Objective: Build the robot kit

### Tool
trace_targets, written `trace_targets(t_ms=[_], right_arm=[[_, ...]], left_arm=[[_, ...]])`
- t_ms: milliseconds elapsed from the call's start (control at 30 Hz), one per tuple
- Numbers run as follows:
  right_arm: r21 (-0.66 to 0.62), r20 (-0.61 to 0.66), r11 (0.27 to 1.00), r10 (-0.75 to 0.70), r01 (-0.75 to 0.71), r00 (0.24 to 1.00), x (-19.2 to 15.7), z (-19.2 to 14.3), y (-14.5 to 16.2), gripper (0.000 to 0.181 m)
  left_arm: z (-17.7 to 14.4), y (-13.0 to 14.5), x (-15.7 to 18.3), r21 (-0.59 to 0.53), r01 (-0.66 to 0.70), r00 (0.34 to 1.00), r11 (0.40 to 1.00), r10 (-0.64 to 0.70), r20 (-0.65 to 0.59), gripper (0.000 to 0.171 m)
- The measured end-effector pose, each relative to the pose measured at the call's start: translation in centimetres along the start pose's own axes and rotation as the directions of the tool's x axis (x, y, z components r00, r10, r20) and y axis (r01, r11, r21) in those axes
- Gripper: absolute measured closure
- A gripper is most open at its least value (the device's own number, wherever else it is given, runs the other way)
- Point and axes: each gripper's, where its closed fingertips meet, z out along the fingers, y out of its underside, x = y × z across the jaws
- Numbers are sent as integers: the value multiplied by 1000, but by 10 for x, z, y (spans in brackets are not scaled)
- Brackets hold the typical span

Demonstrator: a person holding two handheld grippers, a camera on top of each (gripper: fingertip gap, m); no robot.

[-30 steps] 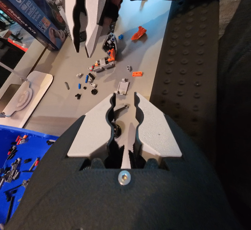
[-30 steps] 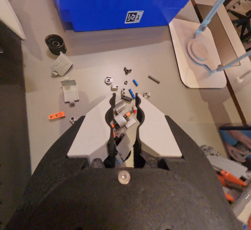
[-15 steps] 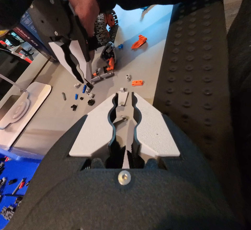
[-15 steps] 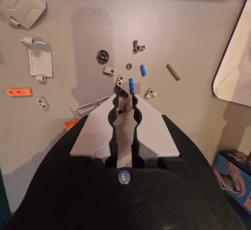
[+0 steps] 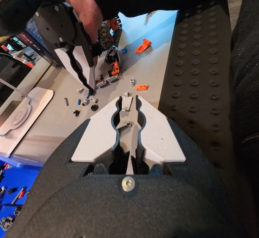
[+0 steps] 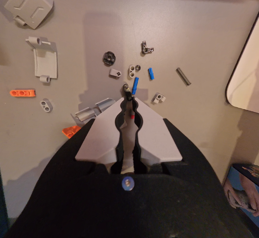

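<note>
Right gripper (image 6: pixel 129 97) fingertips pinching black link (image 6: pixel 127 90)

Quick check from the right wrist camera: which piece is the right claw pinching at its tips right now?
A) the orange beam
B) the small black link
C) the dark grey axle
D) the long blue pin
B: the right claw has its tips closed on the small black link, with the long blue pin lying free just beside it.

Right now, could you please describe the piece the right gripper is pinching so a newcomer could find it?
Start at the grey table and find the scatter of small parts ahead of the right gripper. At its fingertips lies a short black link, beside a long blue pin. It is the only black two-hole piece there, and its near end sits between the tips.
</note>
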Motion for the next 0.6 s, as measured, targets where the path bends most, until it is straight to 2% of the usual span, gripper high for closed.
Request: trace_targets(t_ms=[300,600], right_arm=[[106,-14,994,15,-14,1000,0,-22,-16,177],[286,-21,958,13,-6,1000,-14,-61,-55,177]], left_arm=[[-1,-1,-5,9,16,1000,1000,-16,22,154],[-5,-3,-15,25,25,997,999,-27,78,153]])
